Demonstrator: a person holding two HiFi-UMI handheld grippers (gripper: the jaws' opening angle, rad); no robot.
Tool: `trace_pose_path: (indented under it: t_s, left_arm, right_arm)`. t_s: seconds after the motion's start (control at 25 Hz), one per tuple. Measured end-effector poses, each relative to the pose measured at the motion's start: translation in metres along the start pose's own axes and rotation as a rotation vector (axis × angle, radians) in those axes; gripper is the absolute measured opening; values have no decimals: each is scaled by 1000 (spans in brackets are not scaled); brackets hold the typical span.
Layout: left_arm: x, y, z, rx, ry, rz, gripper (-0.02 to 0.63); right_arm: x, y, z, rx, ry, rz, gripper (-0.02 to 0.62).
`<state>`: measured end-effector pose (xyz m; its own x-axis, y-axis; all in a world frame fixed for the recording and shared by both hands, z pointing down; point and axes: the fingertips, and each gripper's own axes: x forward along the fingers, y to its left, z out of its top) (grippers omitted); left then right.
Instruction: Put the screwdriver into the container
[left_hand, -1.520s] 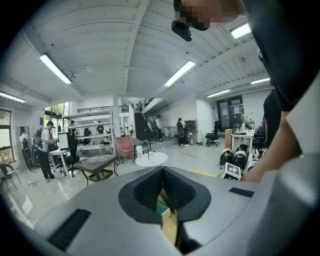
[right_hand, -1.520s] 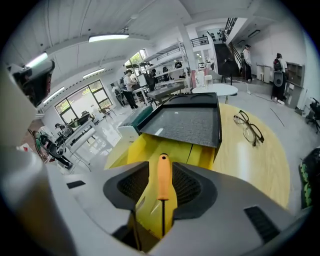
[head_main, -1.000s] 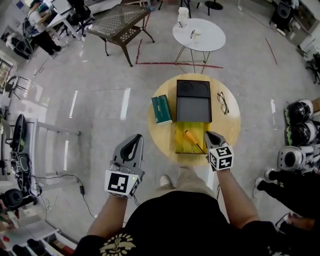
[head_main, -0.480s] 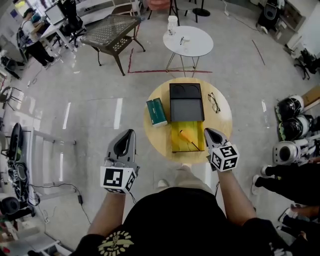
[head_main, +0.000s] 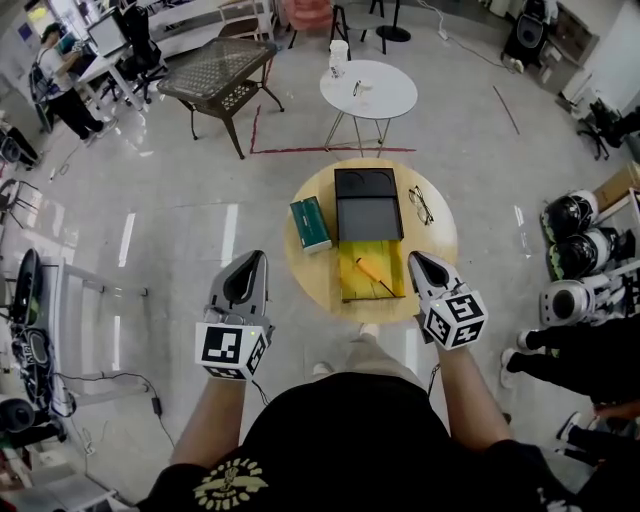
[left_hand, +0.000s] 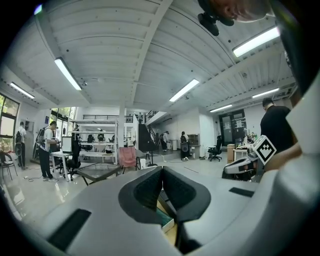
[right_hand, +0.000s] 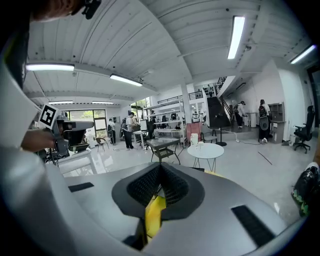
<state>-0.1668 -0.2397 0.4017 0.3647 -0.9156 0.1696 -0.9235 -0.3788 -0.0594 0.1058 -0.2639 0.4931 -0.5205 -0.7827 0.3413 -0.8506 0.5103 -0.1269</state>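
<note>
The left hand-held gripper (head_main: 255, 260) had its two jaws pressed together with nothing between them. It hung over the floor, clear of the round wooden bench (head_main: 441, 243), at about 8 o'clock from the bench's centre in the head view. The right hand-held gripper (head_main: 416, 262) was closed just as tightly and also empty. Its tip stood over the bench's rim at about 5 o'clock, just beside the right wall of the yellow container (head_main: 351, 286).

There was one screwdriver (head_main: 372, 274). It lay inside that container at the bench's 6 o'clock, apart from both grippers. Its orange handle pointed toward 10 o'clock and its dark shaft toward 4 o'clock.

Besides the container, three other things lay on the bench:
- One black case (head_main: 368, 214) sat at 12 o'clock, touching the container's far end, with two round recesses in its far part.
- One green box (head_main: 311, 222) lay at 9 o'clock, just beside the case.
- One pair of glasses (head_main: 421, 204) lay at 2 o'clock, near the case's other side.

Beyond the bench at 12 o'clock stood one small white round table (head_main: 380, 95) with a white cup (head_main: 338, 52) at its far left edge. One dark mesh-topped table (head_main: 215, 68) stood at 10 o'clock. One person (head_main: 52, 75) stood at a desk in the far 10 o'clock corner.
</note>
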Motion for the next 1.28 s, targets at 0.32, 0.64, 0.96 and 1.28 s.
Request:
trace_pose_path:
  t_s: [0.32, 0.64, 0.96, 1.28]
  left_arm:
    - [-8, -14, 11, 39, -25, -69, 18]
    - [-23, -34, 21, 51, -42, -136, 18]
    - [-38, -43, 31, 67, -66, -161, 18]
    - [-52, -46, 30, 54, -67, -165, 18]
  right_arm:
    - [-33, 25, 33, -5, -90, -7, 15]
    - [-71, 56, 58, 17, -178, 27, 14]
    - [-96, 82, 68, -54, -212, 34, 14]
    - [-112, 96, 81, -90, -231, 33, 14]
